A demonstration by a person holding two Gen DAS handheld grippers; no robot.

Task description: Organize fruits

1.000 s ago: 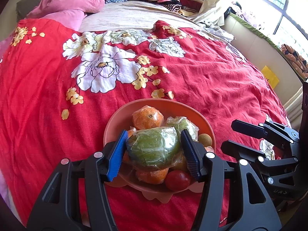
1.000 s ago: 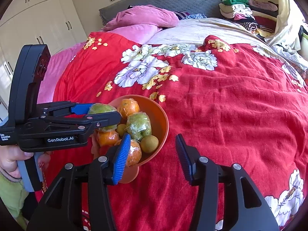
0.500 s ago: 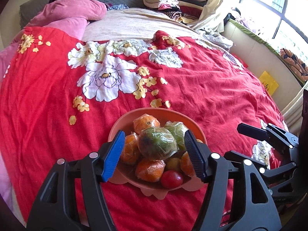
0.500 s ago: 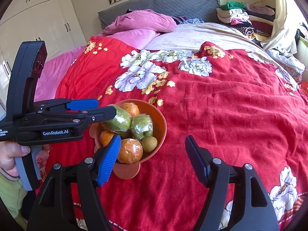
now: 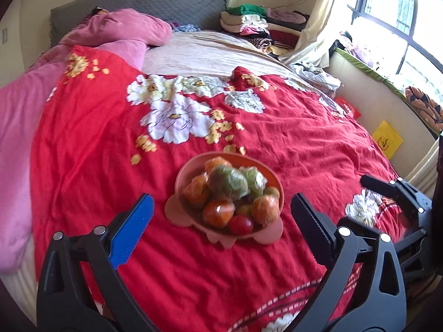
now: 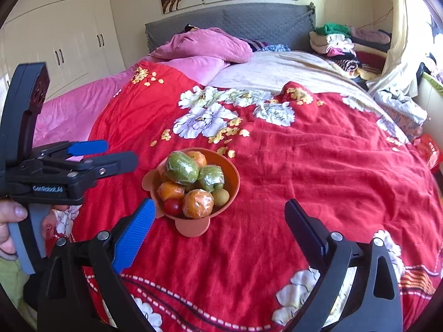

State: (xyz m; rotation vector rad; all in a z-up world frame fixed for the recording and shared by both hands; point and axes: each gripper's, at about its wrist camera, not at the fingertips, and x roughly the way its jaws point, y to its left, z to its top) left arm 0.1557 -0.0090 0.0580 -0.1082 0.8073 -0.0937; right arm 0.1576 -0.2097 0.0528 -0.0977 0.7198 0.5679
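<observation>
Orange bowl (image 6: pixel 234 178) on red bedspread (image 6: pixel 318 171) — wrapped fruits (image 6: pixel 198 203) heaped inside; both claws spread wide, empty.

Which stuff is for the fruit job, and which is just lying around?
For the job: orange bowl, big green fruit, wrapped oranges, small red fruit, left gripper, right gripper.

Lying about: pink pillow, folded clothes, yellow envelope.

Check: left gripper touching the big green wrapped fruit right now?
Apart. Right wrist view shows the left gripper open, with red blanket between it and the green fruit atop the bowl.
</observation>
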